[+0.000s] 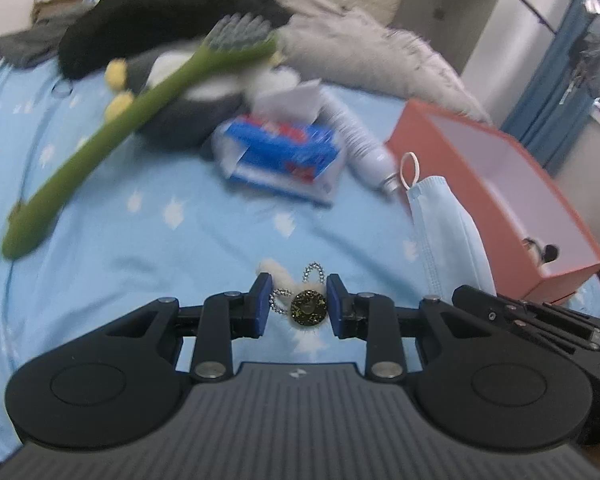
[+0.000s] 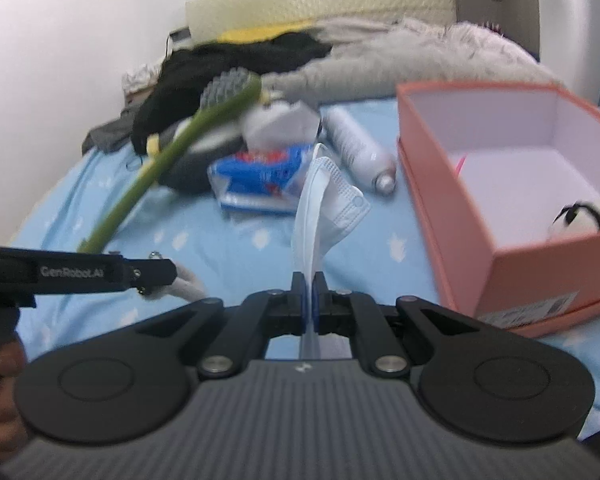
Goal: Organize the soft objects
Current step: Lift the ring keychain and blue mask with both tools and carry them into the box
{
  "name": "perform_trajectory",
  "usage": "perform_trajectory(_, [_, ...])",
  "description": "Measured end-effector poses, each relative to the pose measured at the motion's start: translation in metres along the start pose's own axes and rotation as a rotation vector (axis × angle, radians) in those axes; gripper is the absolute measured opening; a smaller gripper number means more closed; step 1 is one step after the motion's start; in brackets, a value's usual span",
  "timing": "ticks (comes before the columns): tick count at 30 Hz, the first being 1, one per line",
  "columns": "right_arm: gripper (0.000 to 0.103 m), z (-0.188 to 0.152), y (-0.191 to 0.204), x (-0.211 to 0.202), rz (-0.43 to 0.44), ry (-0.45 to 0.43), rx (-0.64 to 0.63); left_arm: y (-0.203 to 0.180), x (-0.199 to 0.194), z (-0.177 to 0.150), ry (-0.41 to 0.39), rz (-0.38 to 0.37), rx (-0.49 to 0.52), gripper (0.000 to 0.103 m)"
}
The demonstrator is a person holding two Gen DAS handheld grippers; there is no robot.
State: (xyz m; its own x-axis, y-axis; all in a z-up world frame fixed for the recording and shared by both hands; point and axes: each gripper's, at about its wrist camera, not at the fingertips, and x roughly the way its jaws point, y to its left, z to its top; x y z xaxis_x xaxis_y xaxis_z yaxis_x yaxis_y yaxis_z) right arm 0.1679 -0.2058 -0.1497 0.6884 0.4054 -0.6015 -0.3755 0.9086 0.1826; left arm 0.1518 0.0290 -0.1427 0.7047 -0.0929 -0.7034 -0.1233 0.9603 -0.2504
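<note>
My right gripper (image 2: 308, 284) is shut on a light blue face mask (image 2: 328, 200) and holds it up above the bed; the mask also shows in the left wrist view (image 1: 448, 232). My left gripper (image 1: 299, 288) is open, its fingers on either side of a small furry keychain with a dark round charm (image 1: 308, 308) that lies on the blue sheet. A pink open box (image 2: 500, 208) stands to the right, with a small white and black plush (image 2: 580, 216) inside. The box also shows in the left wrist view (image 1: 500, 184).
A long green brush (image 1: 132, 120) lies on the left of the bed. A blue tissue pack (image 1: 280, 152), a white spray can (image 1: 360, 144), a penguin plush (image 1: 180, 92), black clothes (image 1: 160, 12) and a grey furry blanket (image 1: 380, 52) lie further back.
</note>
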Motion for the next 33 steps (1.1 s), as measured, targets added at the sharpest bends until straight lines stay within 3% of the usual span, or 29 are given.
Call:
perform_trajectory(13, [0.006, 0.061, -0.001, -0.07, 0.003, -0.19, -0.021, -0.053, -0.055, 0.051, -0.145, -0.116, 0.061, 0.034])
perform_trajectory(21, [0.006, 0.094, -0.016, -0.095, -0.039, -0.279, -0.021, -0.085, -0.076, 0.085, -0.223, -0.183, 0.089, 0.034])
perform_trajectory(23, [0.006, 0.102, -0.022, -0.103, -0.055, -0.295, -0.016, -0.095, -0.08, 0.096, -0.224, -0.228, 0.098, 0.034])
perform_trajectory(33, [0.006, 0.148, -0.065, -0.108, -0.142, -0.28, 0.044, -0.166, -0.064, 0.136, -0.247, -0.287, 0.208, 0.034])
